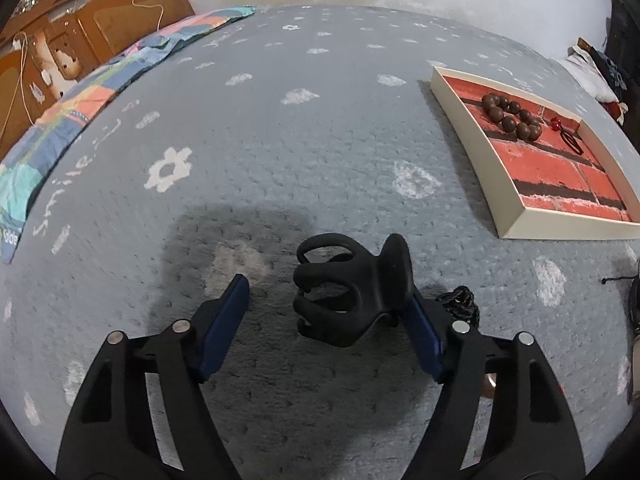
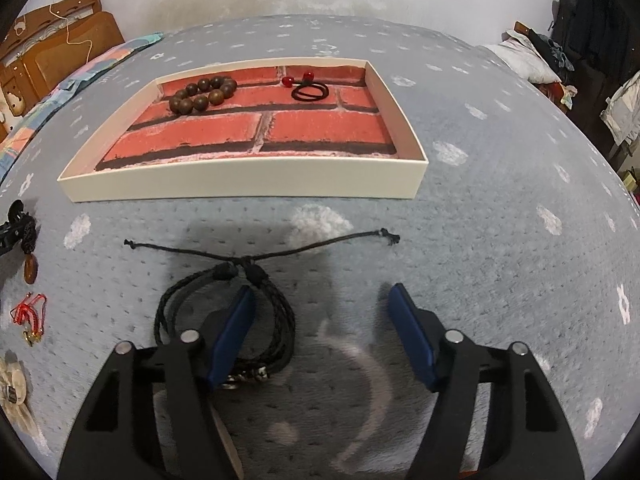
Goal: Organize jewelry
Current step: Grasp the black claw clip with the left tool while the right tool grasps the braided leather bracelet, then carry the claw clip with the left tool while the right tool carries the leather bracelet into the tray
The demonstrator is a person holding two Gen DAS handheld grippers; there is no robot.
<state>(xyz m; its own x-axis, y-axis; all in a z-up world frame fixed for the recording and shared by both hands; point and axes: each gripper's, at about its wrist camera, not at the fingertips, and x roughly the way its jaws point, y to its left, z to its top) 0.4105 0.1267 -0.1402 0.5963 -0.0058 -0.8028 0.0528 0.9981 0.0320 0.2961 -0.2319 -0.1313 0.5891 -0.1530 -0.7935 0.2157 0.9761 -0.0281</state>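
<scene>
Left gripper (image 1: 324, 304): blue-padded fingers (image 1: 224, 324) spread wide, released. A black plastic claw hair clip (image 1: 352, 292) lies between them on the grey blanket with white flower print (image 1: 280, 140). The clip sits against the inner face of the one finger; contact there looks likely, but the angle does not settle it. The other finger is well apart from the clip.

Right gripper (image 2: 324, 324): fingers also spread, nothing held. A black braided cord bracelet (image 2: 228, 320) lies on the blanket, partly under one finger and outside the gap. Its two knotted tie ends (image 2: 384, 234) run out sideways toward the tray.

Shallow cream-walled tray with red brick-pattern floor (image 2: 240, 188) rests on the blanket beyond the bracelet. Inside, near the far wall: a brown wooden bead bracelet (image 2: 202, 94) and a black hair tie with red beads (image 2: 308, 88), apart from each other.

At the edge of the right wrist view, on the blanket: a dark cord piece with a brown oval pendant (image 2: 30, 268) and a small red cord ornament (image 2: 30, 314). A patchwork cloth (image 1: 60, 120) lies along the far side of the blanket.
</scene>
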